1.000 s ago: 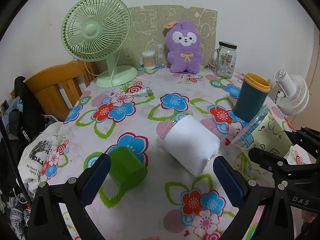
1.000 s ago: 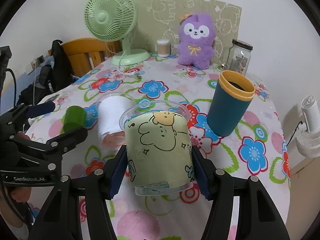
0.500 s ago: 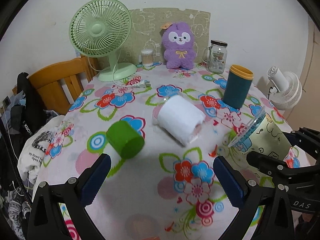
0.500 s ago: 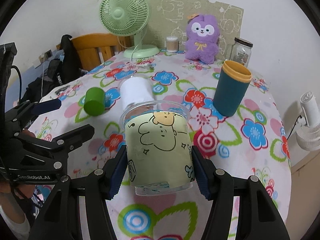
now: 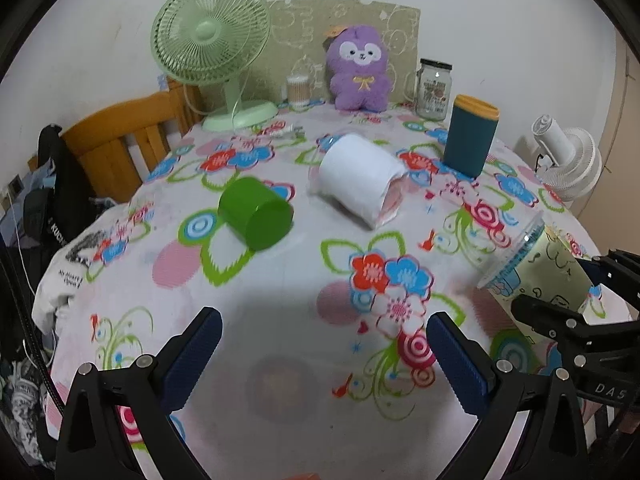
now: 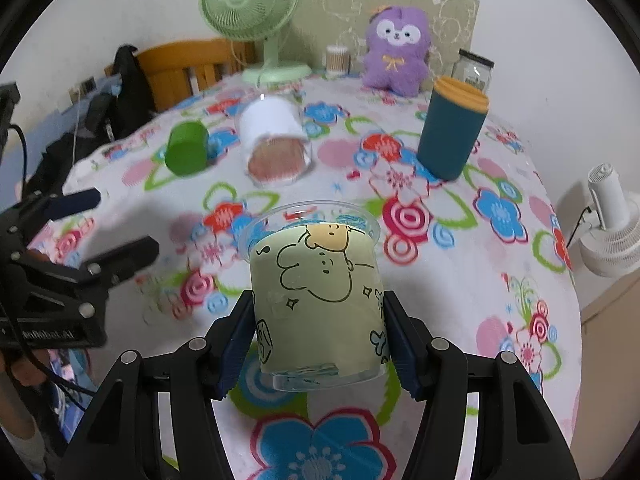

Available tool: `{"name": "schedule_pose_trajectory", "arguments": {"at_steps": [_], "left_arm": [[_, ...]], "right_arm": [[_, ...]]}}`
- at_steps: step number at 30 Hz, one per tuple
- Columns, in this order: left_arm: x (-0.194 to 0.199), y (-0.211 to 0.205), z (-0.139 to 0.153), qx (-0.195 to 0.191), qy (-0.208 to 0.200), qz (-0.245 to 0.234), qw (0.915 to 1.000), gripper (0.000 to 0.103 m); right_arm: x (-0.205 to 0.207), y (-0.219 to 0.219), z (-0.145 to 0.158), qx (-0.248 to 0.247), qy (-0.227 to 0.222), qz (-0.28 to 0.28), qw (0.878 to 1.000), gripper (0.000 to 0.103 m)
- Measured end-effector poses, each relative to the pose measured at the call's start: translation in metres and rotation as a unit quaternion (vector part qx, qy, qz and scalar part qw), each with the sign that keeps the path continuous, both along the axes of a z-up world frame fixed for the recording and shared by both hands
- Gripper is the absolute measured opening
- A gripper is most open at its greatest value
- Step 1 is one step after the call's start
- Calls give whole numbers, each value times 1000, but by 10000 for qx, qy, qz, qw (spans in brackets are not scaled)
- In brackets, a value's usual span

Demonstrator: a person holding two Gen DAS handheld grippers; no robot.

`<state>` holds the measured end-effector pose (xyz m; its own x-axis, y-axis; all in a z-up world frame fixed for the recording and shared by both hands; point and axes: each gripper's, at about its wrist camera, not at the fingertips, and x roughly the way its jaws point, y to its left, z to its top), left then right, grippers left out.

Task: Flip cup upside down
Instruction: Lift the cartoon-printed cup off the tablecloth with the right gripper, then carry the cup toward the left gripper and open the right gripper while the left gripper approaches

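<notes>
My right gripper [image 6: 320,344] is shut on a clear plastic cup with a pale green cartoon sleeve [image 6: 316,292]. It holds the cup above the flowered tablecloth, mouth pointing away from the camera. In the left wrist view the same cup [image 5: 532,272] shows at the right, tilted with its rim toward the left, in the right gripper [image 5: 560,304]. My left gripper [image 5: 324,356] is open and empty over the near part of the table. It also shows in the right wrist view [image 6: 104,224] at the left.
A green cup [image 5: 256,216] and a white-sleeved clear cup [image 5: 360,184] lie on their sides mid-table. A teal tumbler with an orange rim [image 5: 472,136] stands upright. At the back stand a green fan [image 5: 216,48], a purple plush [image 5: 360,72] and a glass jar [image 5: 434,88]. A wooden chair [image 5: 120,144] stands at the left.
Both grippers have pulled back toward the near table edge, so the cups on the table look farther away. The right gripper keeps its hold on the green-sleeved cup.
</notes>
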<state>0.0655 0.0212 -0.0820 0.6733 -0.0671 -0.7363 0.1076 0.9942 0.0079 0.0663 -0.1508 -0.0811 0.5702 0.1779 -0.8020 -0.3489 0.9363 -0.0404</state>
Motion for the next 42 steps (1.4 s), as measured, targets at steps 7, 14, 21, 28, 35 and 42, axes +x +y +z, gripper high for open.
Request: {"name": "schedule_pose_trajectory", "arguments": {"at_steps": [7, 14, 21, 28, 35, 42], "left_arm": [[-12, 5, -11, 5, 122, 14, 9999, 103], [-16, 10, -14, -61, 158, 73, 9998, 103], [-19, 8, -5, -153, 113, 50, 9998, 103], [-23, -7, 16, -430, 72, -57, 9990, 103], [-23, -39, 34, -554, 58, -152, 9983, 103], [-18, -75, 42, -662, 159, -118, 9976, 103]], "right_arm": [[-16, 10, -3, -253, -71, 14, 9997, 64], [-17, 16, -5, -253, -25, 134, 9996, 74], [-20, 8, 11, 99, -197, 150, 9996, 92], [-25, -17, 35, 495, -297, 115, 9983, 93], [-35, -72, 49, 813, -355, -103, 9960, 94], [-39, -133, 48, 1022, -377, -409, 9932, 94]]}}
